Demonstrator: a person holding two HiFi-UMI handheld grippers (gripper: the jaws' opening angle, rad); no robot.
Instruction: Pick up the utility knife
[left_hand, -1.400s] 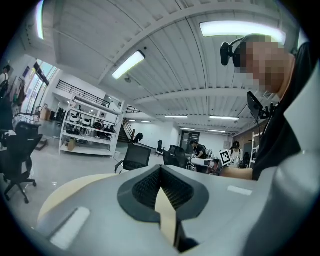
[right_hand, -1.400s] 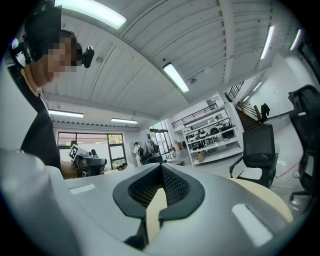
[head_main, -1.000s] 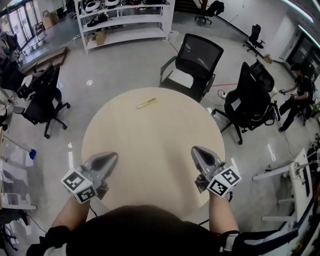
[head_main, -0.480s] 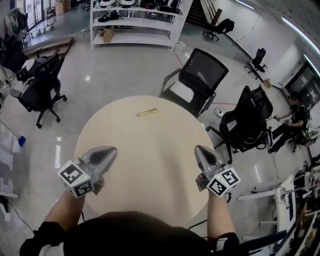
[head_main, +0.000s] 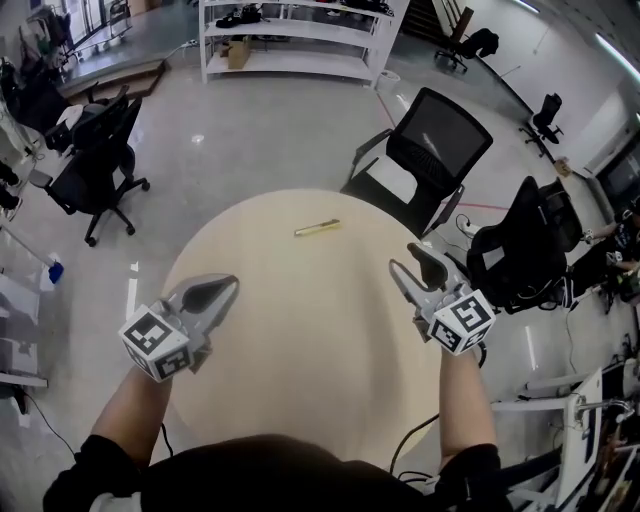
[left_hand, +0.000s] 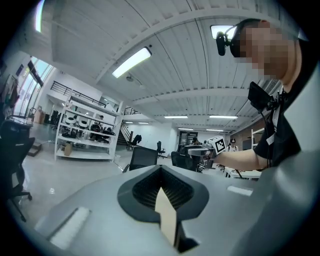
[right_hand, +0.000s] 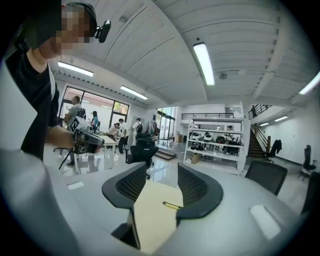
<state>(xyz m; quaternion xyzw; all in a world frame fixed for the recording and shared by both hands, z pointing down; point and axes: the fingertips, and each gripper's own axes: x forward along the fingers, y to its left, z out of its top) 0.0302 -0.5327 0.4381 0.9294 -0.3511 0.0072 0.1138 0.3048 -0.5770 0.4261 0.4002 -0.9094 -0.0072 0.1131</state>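
Over table, left gripper fingers closed, right gripper fingers opening, empty, utility knife well apart

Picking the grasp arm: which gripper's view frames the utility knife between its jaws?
The right gripper: its opening jaws frame the utility knife, far off on the table. The left gripper's shut jaws show no knife.

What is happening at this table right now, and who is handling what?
A person holds a gripper in each hand above a round table. A yellow utility knife lies on the far side of the table, and neither gripper touches it. The right gripper points toward the knife; its jaws are opening, with nothing gripped between them. The left gripper is shut and empty.
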